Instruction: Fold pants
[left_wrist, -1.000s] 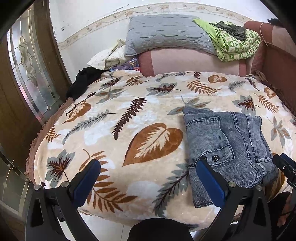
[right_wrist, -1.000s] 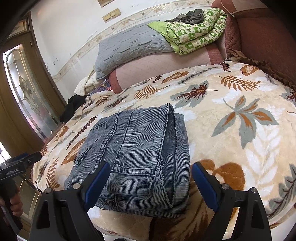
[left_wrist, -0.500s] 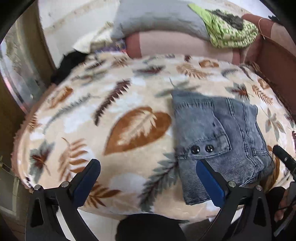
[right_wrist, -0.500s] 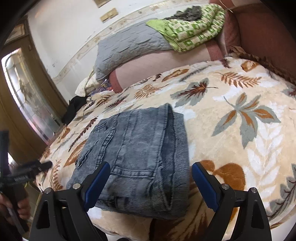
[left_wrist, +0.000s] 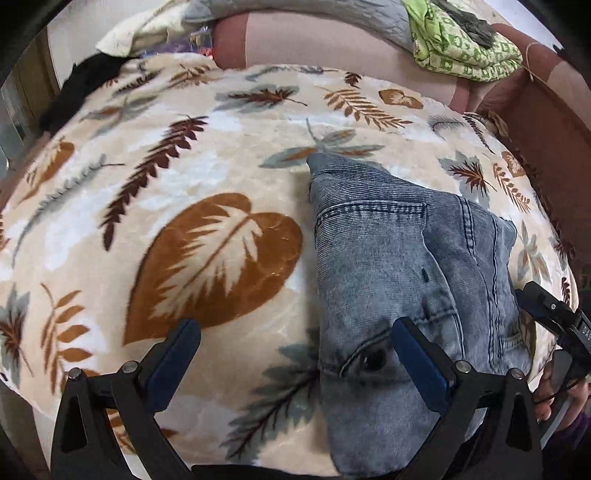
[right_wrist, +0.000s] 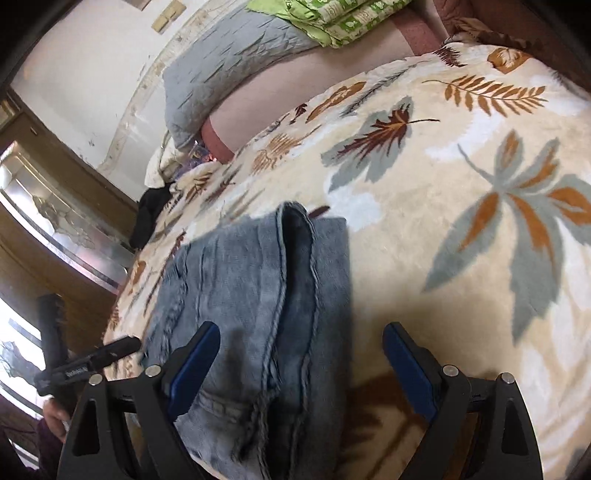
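Observation:
Grey-blue denim pants lie folded into a compact rectangle near the front edge of the bed, also seen in the right wrist view. My left gripper is open and empty, low over the pants' left edge, its right finger over the waistband. My right gripper is open and empty, close above the pants' right front corner. The right gripper's tip shows at the pants' right side in the left wrist view; the left gripper's tip shows in the right wrist view.
The bed carries a cream blanket with a leaf print. A grey pillow and a green patterned quilt lie on the pink headboard cushion. Dark clothing sits at the bed's far left. A glass door stands left.
Both grippers have moved forward and down, closer to the folded pants. Both stay open. The pants have not moved.

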